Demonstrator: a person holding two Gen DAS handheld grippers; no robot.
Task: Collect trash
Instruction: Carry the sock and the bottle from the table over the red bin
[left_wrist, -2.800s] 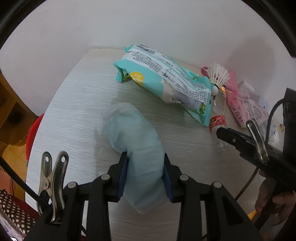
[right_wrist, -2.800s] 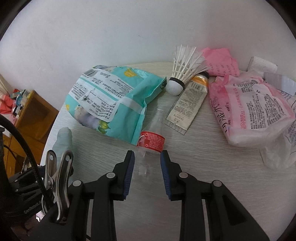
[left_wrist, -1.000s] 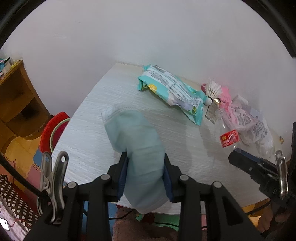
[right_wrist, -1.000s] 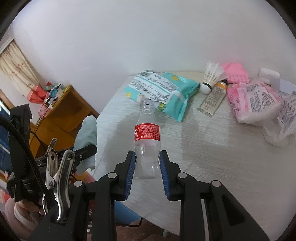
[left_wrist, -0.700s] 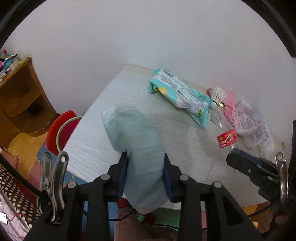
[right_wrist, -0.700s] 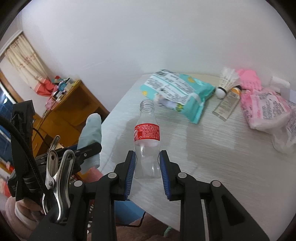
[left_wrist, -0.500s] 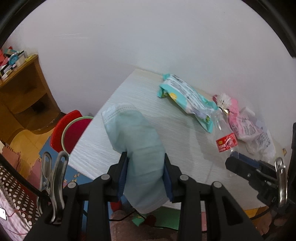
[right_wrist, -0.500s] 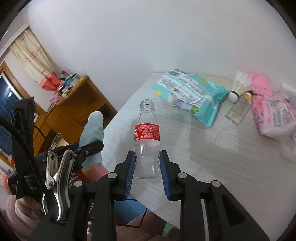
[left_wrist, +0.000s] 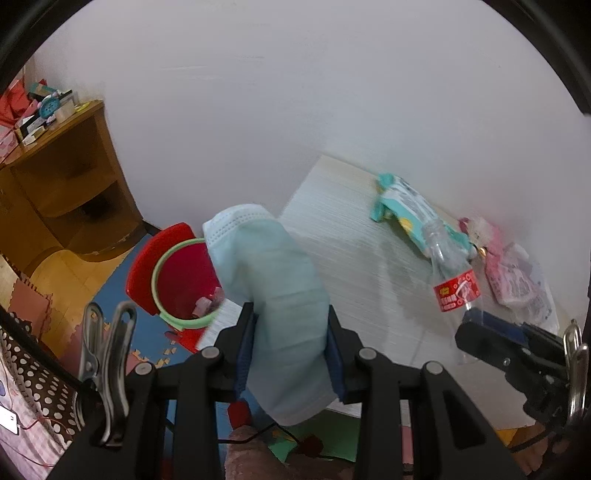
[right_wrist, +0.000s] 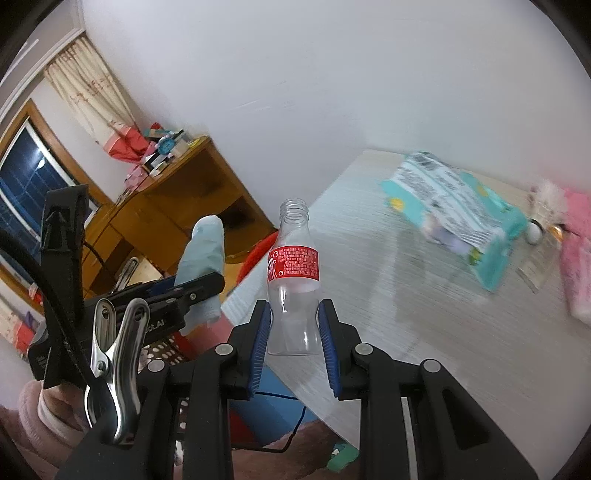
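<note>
At lower left of the left wrist view, a red bin with a pale green rim (left_wrist: 162, 258) stands on the floor, scraps inside. Mid-frame, the left gripper (left_wrist: 291, 347) is clamped on a folded blue face mask (left_wrist: 273, 280), held beyond the table (left_wrist: 354, 266) edge, near the bin. At right, the right gripper (right_wrist: 293, 332) pinches an empty capless plastic bottle (right_wrist: 293, 266) low on its clear body. Likely risks: the limp mask drifting past the rim, or the slick bottle slipping or bouncing out.
</note>
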